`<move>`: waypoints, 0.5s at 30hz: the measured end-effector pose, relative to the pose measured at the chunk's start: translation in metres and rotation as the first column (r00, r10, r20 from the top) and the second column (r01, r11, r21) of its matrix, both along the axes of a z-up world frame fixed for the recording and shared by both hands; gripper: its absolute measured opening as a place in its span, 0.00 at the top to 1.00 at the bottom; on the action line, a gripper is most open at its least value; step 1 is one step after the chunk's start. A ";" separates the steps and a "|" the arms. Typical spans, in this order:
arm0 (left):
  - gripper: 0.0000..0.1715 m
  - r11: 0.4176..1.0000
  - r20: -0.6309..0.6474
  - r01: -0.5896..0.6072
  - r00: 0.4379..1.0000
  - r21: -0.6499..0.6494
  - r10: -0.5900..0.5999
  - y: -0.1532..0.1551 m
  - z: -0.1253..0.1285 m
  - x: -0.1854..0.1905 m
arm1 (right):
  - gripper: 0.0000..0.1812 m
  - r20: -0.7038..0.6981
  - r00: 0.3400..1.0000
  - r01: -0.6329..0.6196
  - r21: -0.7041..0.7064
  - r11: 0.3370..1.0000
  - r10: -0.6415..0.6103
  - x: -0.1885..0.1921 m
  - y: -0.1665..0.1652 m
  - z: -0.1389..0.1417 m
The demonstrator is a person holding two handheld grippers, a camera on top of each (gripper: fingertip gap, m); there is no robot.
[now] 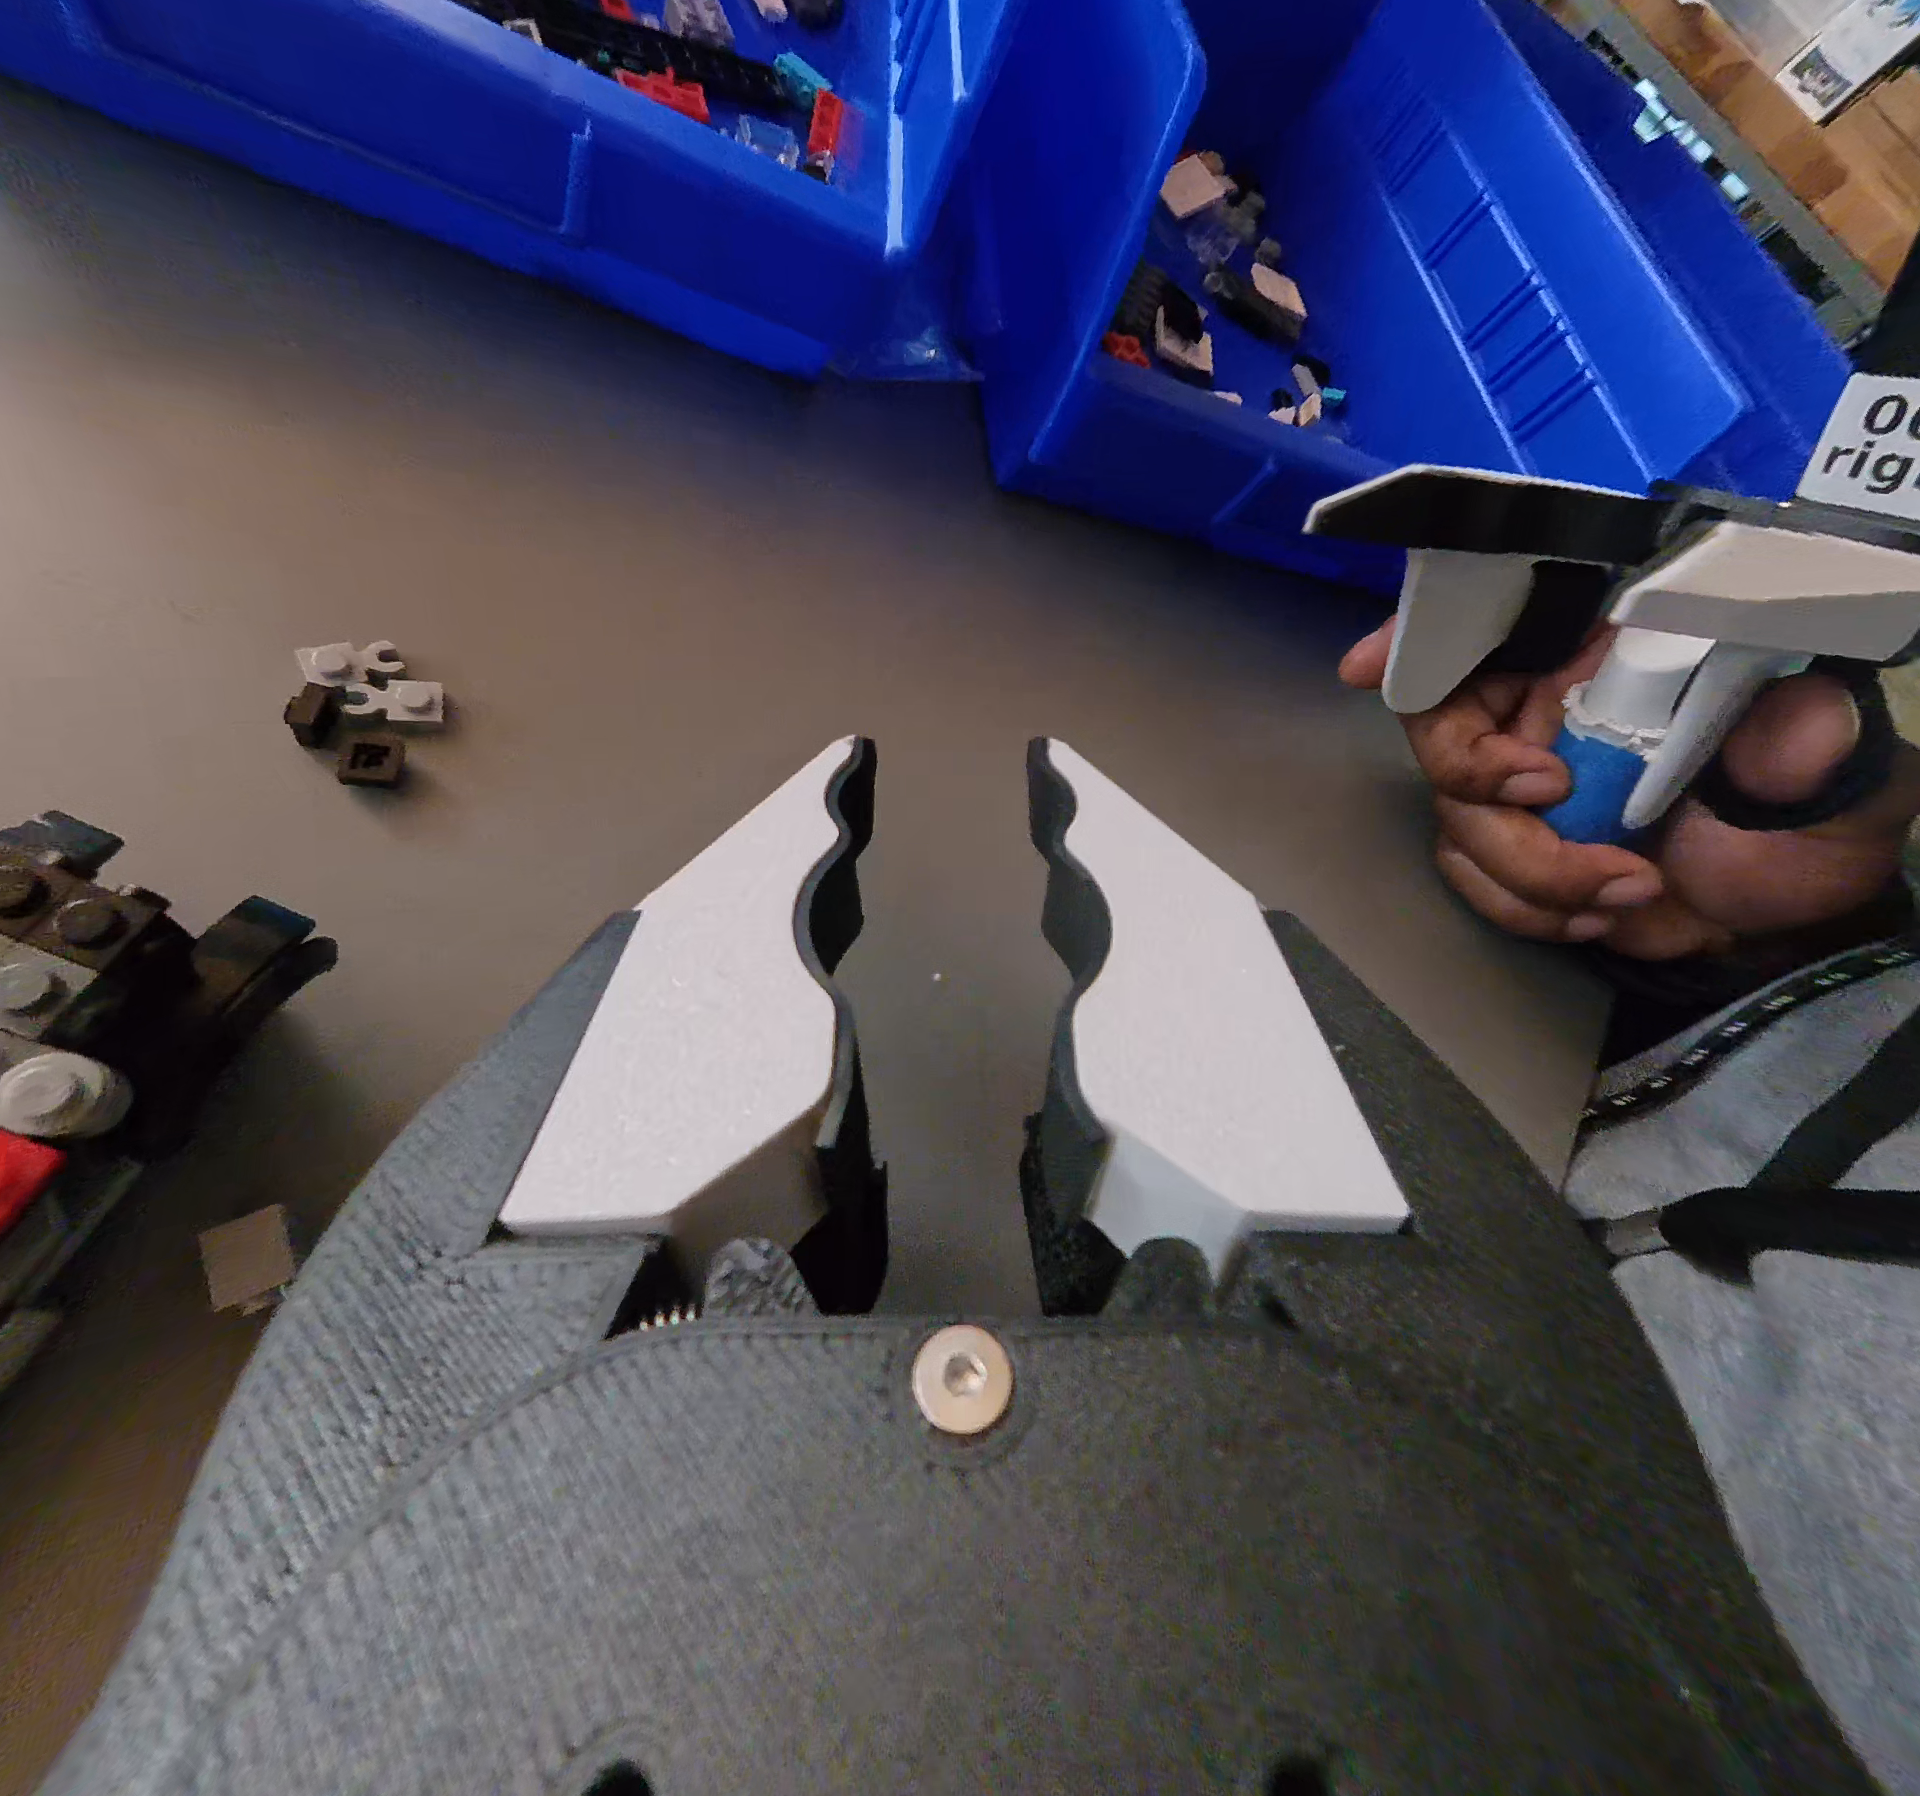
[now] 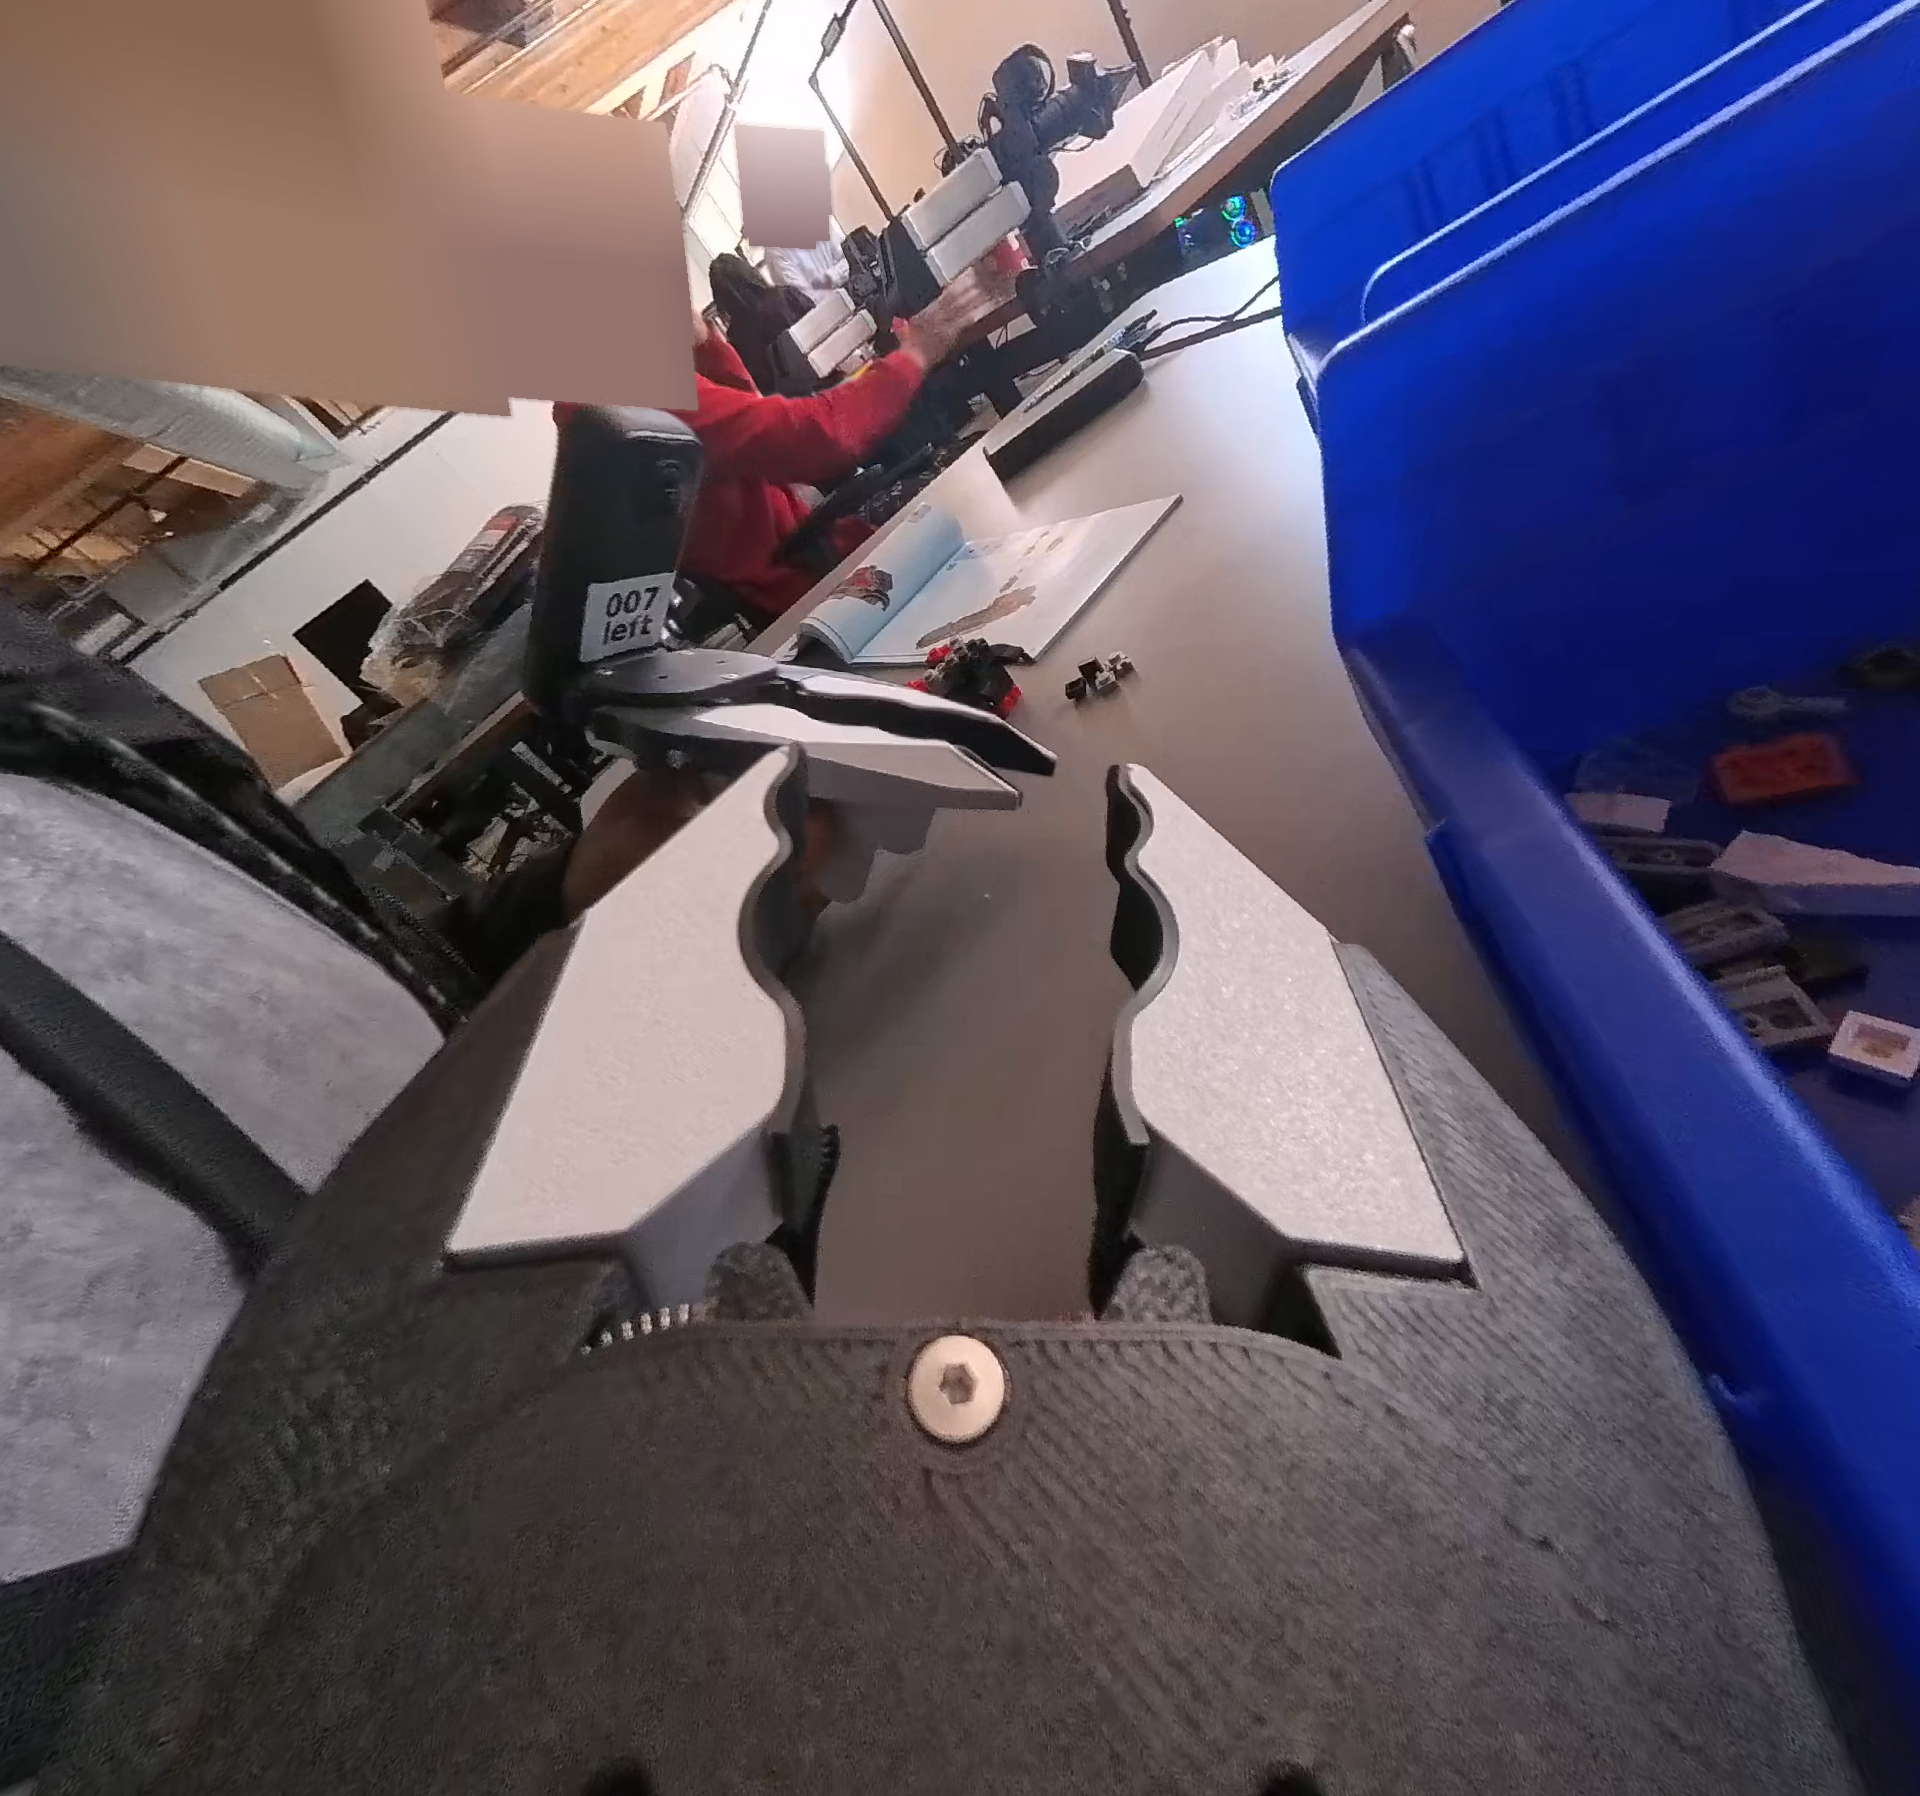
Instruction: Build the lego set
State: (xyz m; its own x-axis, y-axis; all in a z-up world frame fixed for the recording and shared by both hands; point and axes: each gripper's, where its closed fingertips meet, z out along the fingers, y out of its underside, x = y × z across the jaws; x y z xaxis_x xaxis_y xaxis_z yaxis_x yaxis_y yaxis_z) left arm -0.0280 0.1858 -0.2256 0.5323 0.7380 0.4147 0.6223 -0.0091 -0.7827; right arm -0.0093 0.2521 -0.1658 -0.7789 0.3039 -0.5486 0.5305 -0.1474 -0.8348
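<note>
Closest to me, my left gripper (image 1: pixel 951 759) hangs over the grey table (image 1: pixel 644 541) with its two pale fingers spread apart and nothing between them. My right gripper (image 2: pixel 951 780) is likewise released, its jaws parted wide over bare tabletop, holding nothing. Just off my left gripper's left side sits the partly built lego model (image 1: pixel 94 1008), dark with grey studs and a red piece, resting on the table; a loose tan tile (image 1: pixel 247 1258) lies beside it. A little farther ahead and left is a small cluster of loose grey and black pieces (image 1: pixel 364 707), apart from the model. To the right, my hand (image 1: pixel 1558 811) grips the right tool's handle. Beyond these, two blue bins stand side by side at the far edge: the left bin (image 1: pixel 727 219) holds many red, black and grey bricks, the right bin (image 1: pixel 1507 219) holds fewer. From the right wrist view, an open instruction booklet (image 2: pixel 997 583) lies on the table past the model, and farther off a person in a red sleeve (image 2: pixel 790 458) sits at another table.
</note>
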 end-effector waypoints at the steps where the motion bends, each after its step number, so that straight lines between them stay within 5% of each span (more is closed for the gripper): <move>1: 0.82 1.000 -0.008 0.000 1.000 0.008 0.000 0.000 0.002 0.000 | 0.68 0.000 1.000 0.001 0.003 1.000 -0.001 0.000 0.000 0.000; 15: 0.82 0.993 -0.097 -0.038 0.994 0.113 0.049 -0.021 0.027 0.008 | 0.67 -0.054 0.997 0.057 0.029 0.998 -0.056 -0.011 -0.020 0.002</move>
